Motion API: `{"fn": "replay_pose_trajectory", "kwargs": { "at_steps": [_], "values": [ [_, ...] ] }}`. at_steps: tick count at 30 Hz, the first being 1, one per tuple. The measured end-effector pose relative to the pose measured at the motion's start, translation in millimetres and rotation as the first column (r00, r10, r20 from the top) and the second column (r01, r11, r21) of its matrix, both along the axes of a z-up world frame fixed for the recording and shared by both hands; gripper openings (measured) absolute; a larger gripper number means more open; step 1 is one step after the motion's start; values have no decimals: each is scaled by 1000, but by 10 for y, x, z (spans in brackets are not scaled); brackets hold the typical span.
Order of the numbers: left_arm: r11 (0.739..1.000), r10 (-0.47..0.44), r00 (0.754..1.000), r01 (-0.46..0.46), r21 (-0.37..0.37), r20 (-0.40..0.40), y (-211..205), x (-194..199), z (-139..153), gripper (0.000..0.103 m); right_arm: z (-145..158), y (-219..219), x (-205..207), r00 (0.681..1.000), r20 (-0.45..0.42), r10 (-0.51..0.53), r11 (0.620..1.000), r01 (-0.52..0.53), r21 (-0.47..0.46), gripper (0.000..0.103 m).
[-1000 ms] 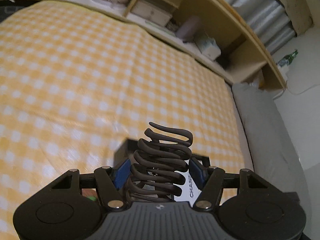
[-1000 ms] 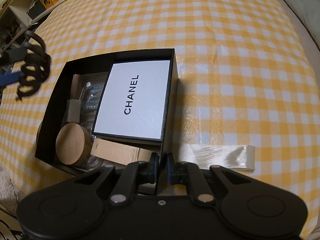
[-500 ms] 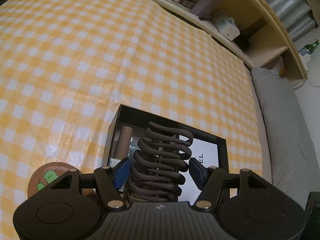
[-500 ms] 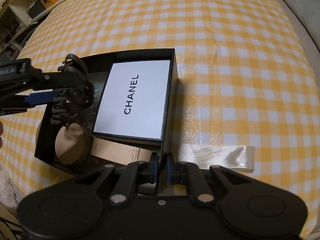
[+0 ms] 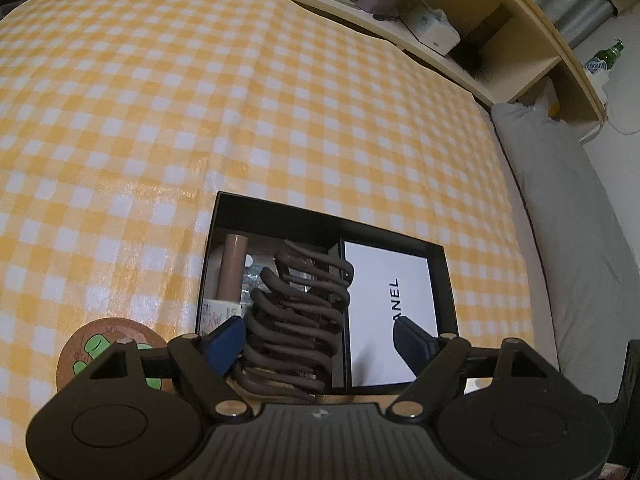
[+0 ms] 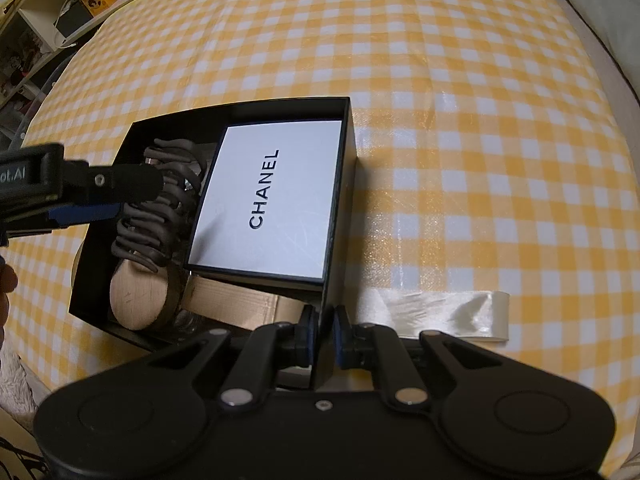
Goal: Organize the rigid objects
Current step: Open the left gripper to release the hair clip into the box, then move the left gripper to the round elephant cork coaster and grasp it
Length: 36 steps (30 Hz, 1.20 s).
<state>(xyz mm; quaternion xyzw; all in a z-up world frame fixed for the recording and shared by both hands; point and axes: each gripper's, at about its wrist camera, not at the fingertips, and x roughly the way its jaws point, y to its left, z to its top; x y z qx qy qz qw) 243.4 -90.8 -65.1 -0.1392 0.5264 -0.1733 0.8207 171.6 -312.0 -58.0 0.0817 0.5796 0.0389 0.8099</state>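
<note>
Coaster (image 5: 106, 354) far left on the checked cloth (image 5: 200, 100), outside the box (image 6: 340, 184). Left gripper (image 5: 320, 340) jaws just opened wide; clip (image 5: 298, 316) sits loose between them, resting inside the box on the wood disc (image 6: 138, 300). Clip looks light, stiff, with thin prongs that may snag; grip across its spine. Right gripper (image 6: 321, 334) pinches the box's near wall, steadying it.

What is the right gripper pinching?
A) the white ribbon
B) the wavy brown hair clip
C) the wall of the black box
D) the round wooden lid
C: in the right wrist view the right gripper is shut on the near wall of the black box; the hair clip, wooden lid and ribbon lie clear of it.
</note>
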Motion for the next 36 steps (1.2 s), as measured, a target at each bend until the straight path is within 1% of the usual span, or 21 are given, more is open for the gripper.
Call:
{"fn": "replay_pose_trajectory", "kwargs": {
  "at_steps": [3,9,11,13,18,20,22,24,27,30,32,34,36],
  "values": [
    [1000,-14,1000,14,5,1,-10,-18,13,82,0,1,1,1000,0,0,1000,0,0,10],
    [999,-41,999,41,15,23,-8,-77,96,86,-4,1,-1,1000,0,0,1000,0,0,10],
    [999,-50,998,49,24,49,10,-130,162,91,-3,5,2,1000,1,0,1000,0,0,10],
    [997,-65,993,61,40,95,17,-205,263,95,-5,6,0,1000,1,0,1000,0,0,10],
    [994,-98,976,87,65,194,95,-377,530,99,-5,9,4,1000,0,-1,1000,1,-1,10],
    [992,-113,965,97,77,238,151,-427,656,101,-5,9,5,1000,1,0,1000,0,-1,10],
    [989,-137,946,114,96,295,218,-465,792,103,-6,7,6,1000,3,5,1000,-5,-3,10],
    [984,-163,919,125,125,358,294,-510,908,103,-9,2,7,1000,6,8,1000,-8,-1,10],
    [973,-209,880,144,179,426,411,-547,1003,103,-14,3,6,1000,5,8,1000,-8,-2,10],
    [960,-250,857,161,228,451,526,-549,975,103,-13,6,6,1000,5,7,1000,-7,-3,10],
    [945,-296,842,188,269,451,590,-537,893,103,-15,5,7,1000,6,10,1000,-10,-3,10],
    [925,-347,822,218,312,452,646,-516,768,103,-16,-3,8,1000,6,13,1000,-13,-3,10],
    [896,-409,798,257,362,443,684,-481,605,103,-13,6,17,1000,6,15,1000,-15,-5,10]
  ]
}}
